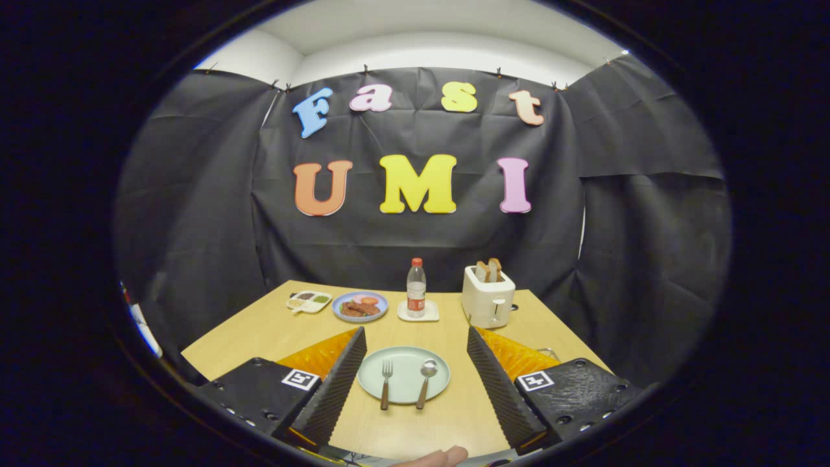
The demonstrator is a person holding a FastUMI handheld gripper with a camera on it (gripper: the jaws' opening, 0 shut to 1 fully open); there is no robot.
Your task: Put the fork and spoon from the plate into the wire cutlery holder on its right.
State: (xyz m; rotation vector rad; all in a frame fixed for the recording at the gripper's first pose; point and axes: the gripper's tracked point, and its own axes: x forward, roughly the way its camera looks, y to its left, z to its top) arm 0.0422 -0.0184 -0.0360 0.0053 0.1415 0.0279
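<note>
The tongs (415,383) stand wide apart, empty. Between them on the worktop (259,331) a plate (405,363) holds fork (386,383) and spoon (426,379). Beyond stand a bottle (416,288) and toaster (487,298).

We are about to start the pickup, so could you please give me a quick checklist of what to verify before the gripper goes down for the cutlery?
1. Gripper open, fingers wide apart with nothing between them: ok.
2. Fork lying on the plate, handle toward the gripper: ok.
3. Spoon lying on the plate beside the fork, apart from it: ok.
4. Plate sits between the fingers, just ahead: ok.
5. Wire cutlery holder to the right of the plate: cannot tell, just a bit of wire shows past the right finger.
6. Toaster and bottle stand well beyond the plate: ok.
</note>
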